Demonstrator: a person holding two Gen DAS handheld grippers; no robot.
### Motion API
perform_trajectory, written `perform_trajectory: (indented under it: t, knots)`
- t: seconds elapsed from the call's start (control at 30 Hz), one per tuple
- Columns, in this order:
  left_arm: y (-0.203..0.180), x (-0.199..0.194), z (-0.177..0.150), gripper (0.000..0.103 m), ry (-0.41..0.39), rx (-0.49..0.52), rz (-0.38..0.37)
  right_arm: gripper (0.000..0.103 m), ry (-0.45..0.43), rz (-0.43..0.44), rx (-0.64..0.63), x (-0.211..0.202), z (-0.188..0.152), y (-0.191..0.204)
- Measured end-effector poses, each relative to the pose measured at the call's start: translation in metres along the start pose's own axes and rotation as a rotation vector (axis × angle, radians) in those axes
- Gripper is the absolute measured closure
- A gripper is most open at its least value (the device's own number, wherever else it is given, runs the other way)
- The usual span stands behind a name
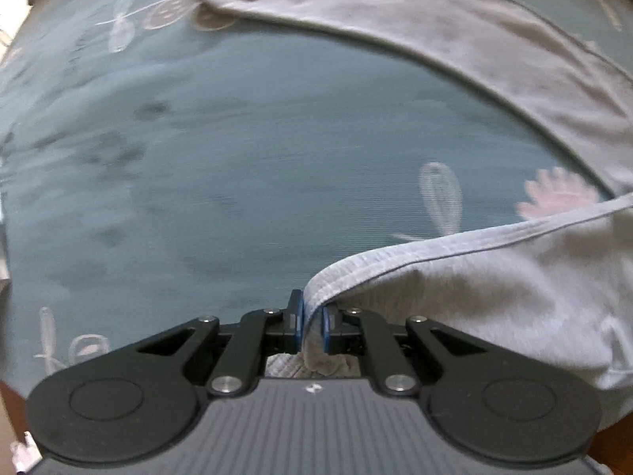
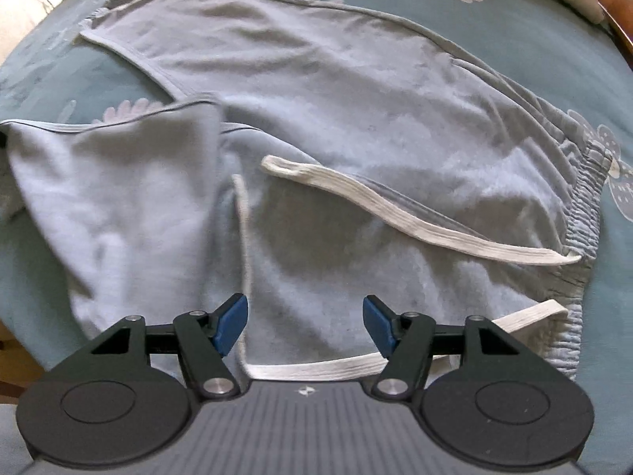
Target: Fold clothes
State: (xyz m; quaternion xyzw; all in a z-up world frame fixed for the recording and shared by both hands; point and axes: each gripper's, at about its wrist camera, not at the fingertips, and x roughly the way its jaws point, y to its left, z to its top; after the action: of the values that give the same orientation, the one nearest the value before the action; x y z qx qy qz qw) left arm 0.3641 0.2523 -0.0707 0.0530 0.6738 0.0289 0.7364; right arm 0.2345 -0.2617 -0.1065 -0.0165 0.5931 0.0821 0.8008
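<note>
A big teal bed sheet [image 2: 494,31] with pale flowers covers the bed. On it lie the grey pants [image 2: 336,99]. In the right wrist view, one long leg runs from the waistband [image 2: 581,213] at the right up to its hem at the top left. The other leg is folded over and its hem is lifted at the left. The white drawstring [image 2: 395,213] lies across the pants, starting at the waistband.

The left hand-held gripper [image 1: 312,320] is squeezed tight on the hem of one pant leg [image 1: 395,261]. The cloth hangs off to its right.

The right hand-held gripper [image 2: 305,324] is above the pants near the drawstring. Its jaws are wide apart and empty, with pants cloth below them.
</note>
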Motion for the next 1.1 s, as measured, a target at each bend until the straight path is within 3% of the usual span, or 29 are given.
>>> perform_trajectory:
  t: [0.4, 0.43, 0.9, 0.97, 1.1]
  knots:
    - [0.061, 0.020, 0.007, 0.090, 0.070, -0.029, 0.226, 0.033, 0.034, -0.011, 0.003, 0.010, -0.002, 0.001]
    - [0.069, 0.021, 0.008, 0.086, 0.080, -0.045, 0.228, 0.033, 0.034, -0.012, 0.003, 0.010, -0.002, 0.002]
    - [0.079, 0.035, 0.010, 0.086, 0.118, -0.018, 0.249, 0.032, 0.046, -0.025, 0.001, 0.012, -0.002, 0.004]
    - [0.082, 0.032, 0.008, 0.082, 0.115, -0.024, 0.246, 0.029, 0.049, -0.026, -0.001, 0.012, -0.003, 0.004]
    - [0.084, 0.025, 0.005, 0.065, 0.097, -0.014, 0.257, 0.029, 0.059, -0.021, 0.002, 0.015, -0.005, 0.005]
